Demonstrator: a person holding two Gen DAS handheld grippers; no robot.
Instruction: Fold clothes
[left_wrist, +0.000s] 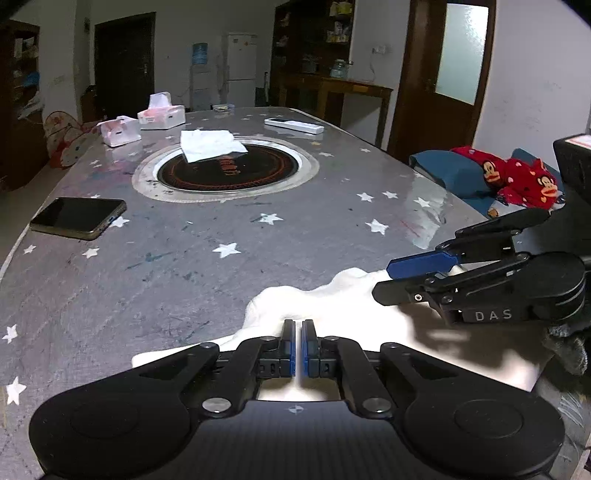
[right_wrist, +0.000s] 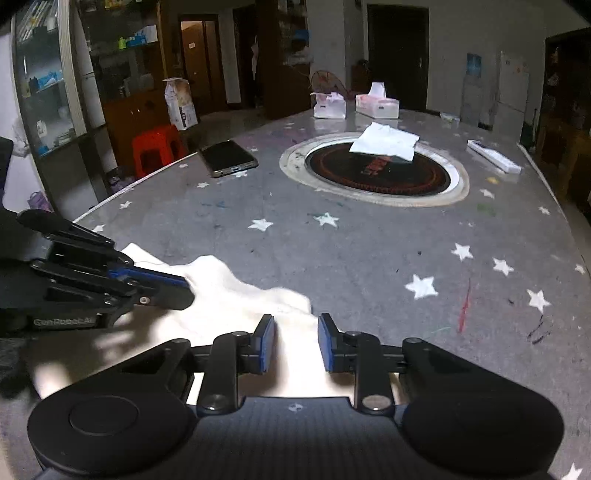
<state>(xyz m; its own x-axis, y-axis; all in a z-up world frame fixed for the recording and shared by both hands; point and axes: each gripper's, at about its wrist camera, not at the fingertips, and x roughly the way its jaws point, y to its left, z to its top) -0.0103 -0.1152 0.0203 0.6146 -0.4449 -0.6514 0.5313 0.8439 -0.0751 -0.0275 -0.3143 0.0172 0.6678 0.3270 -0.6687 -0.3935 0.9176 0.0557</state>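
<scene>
A white garment (left_wrist: 325, 306) lies bunched at the near edge of the grey star-patterned table (left_wrist: 184, 258); it also shows in the right wrist view (right_wrist: 236, 295). My left gripper (left_wrist: 297, 326) is shut on the white garment, with a thin fold between its blue pads. From the right wrist view the left gripper (right_wrist: 184, 286) comes in from the left, closed over the cloth. My right gripper (right_wrist: 296, 321) is open, its jaws standing apart over the garment's edge. In the left wrist view the right gripper (left_wrist: 384, 278) enters from the right above the cloth.
A phone (left_wrist: 78, 217) lies at the table's left. A folded white cloth (left_wrist: 210, 144) rests on the round inset hotplate (left_wrist: 225, 170). Tissue boxes (left_wrist: 162, 115) and a remote (left_wrist: 293, 125) sit at the far end. A red stool (right_wrist: 157, 147) stands beside the table.
</scene>
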